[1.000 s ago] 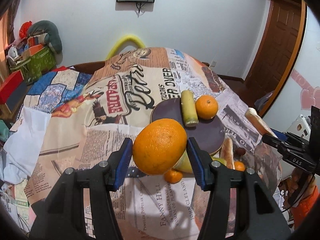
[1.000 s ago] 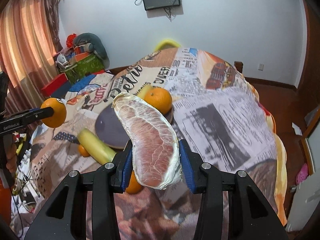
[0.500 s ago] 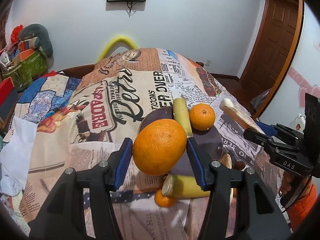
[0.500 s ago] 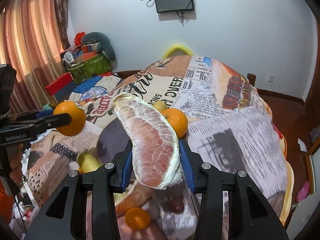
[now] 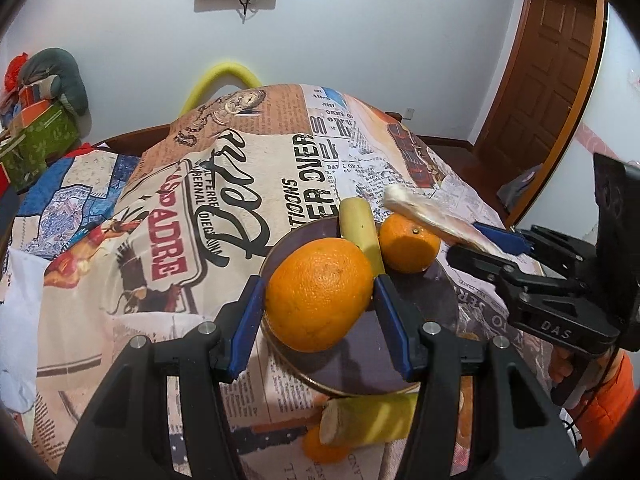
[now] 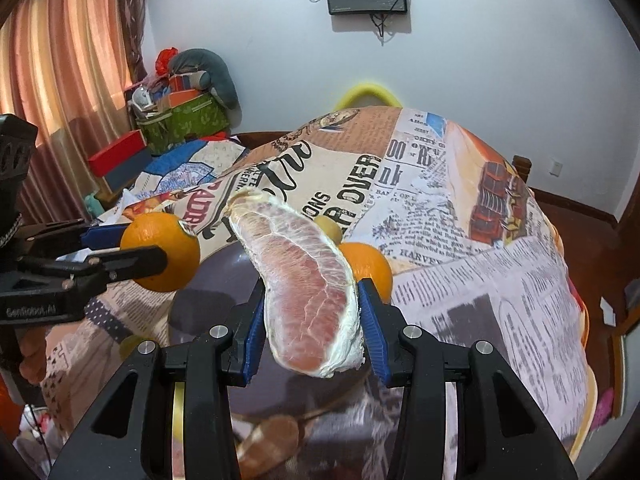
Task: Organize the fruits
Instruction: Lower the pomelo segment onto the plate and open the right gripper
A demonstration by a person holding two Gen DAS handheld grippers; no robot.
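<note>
Left gripper (image 5: 320,300): blue-padded jaws clenched on a large round orange (image 5: 319,294), held above the near-left rim of the dark round plate (image 5: 416,312).
Right gripper (image 6: 312,312): jaws grasping a peeled pink pomelo segment (image 6: 304,280) — over the plate's right side.
On the plate: a small orange tangerine (image 5: 409,242) touching a pale yellow-green sugarcane stick (image 5: 361,232) at the far rim.
Off the plate: another sugarcane piece (image 5: 368,416) just beside its near rim.
Open room: the newspaper-print tablecloth (image 5: 224,216) lies bare toward the table's far and left edges.
Writing: "DAS" on the right gripper's body; "OVER" and "ADRE" on the cloth.
</note>
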